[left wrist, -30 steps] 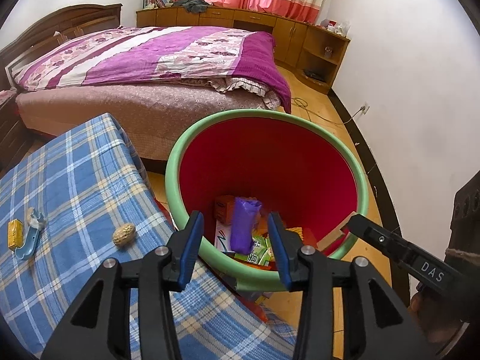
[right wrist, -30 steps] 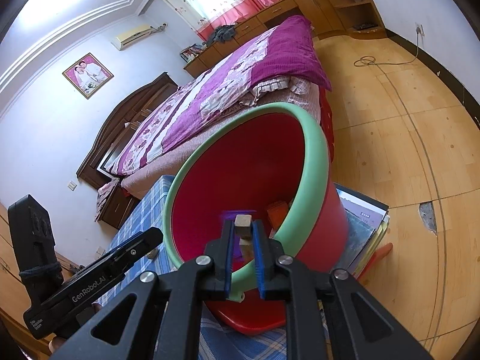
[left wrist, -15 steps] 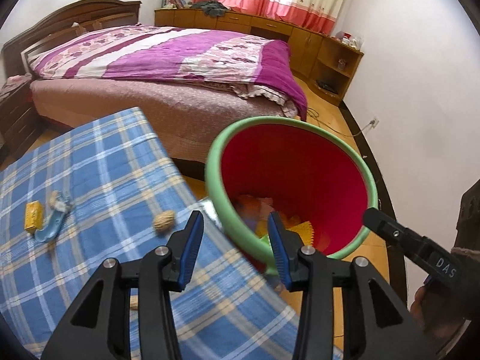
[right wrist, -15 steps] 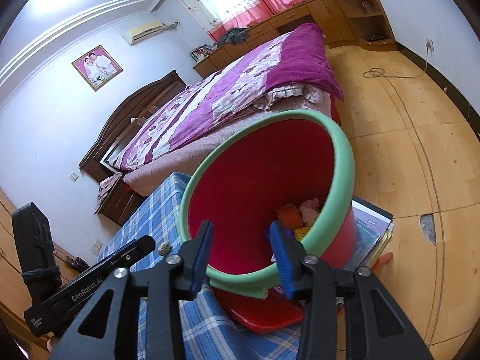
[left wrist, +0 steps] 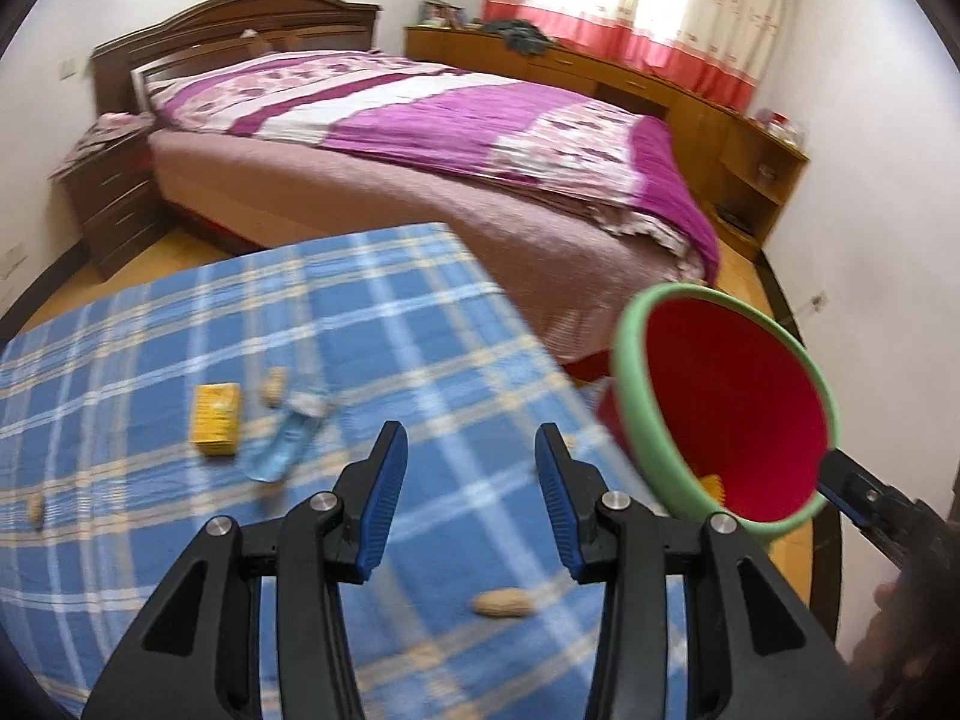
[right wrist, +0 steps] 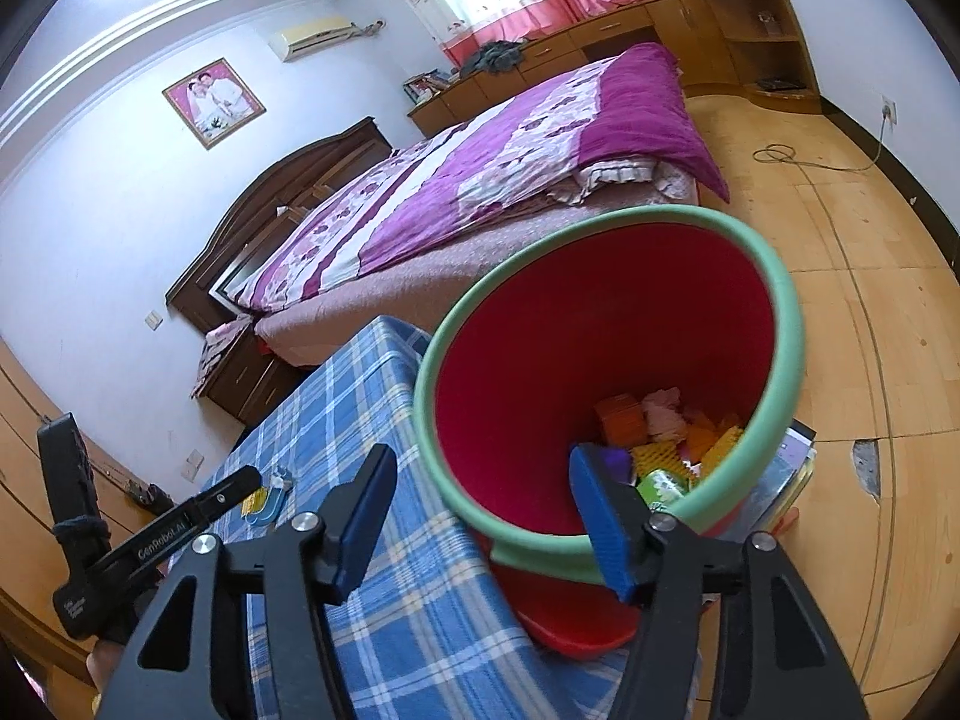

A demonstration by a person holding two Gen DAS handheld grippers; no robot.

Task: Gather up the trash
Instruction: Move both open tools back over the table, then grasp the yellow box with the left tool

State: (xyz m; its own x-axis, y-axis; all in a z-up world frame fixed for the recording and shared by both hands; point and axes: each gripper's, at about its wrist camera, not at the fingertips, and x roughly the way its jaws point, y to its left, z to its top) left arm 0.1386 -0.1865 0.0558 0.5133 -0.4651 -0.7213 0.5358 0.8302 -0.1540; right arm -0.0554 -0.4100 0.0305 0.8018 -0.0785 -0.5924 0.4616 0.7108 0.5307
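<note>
Checked blue cloth [left wrist: 390, 324] covers the table. The red bin [right wrist: 600, 324] looks smooth matt plastic with a green rim. The headboard [left wrist: 240, 18] is dark glossy wood; the floor [right wrist: 870, 210] is pale wood.

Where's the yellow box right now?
Left wrist view: the yellow box lies left of centre on the plaid tablecloth, beside the clear wrapper.

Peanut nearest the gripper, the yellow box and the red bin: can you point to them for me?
peanut [left wrist: 503, 604], left wrist view, middle of its shell.
yellow box [left wrist: 215, 420], left wrist view, centre of its top face.
red bin [right wrist: 786, 324], right wrist view, on its green rim.
</note>
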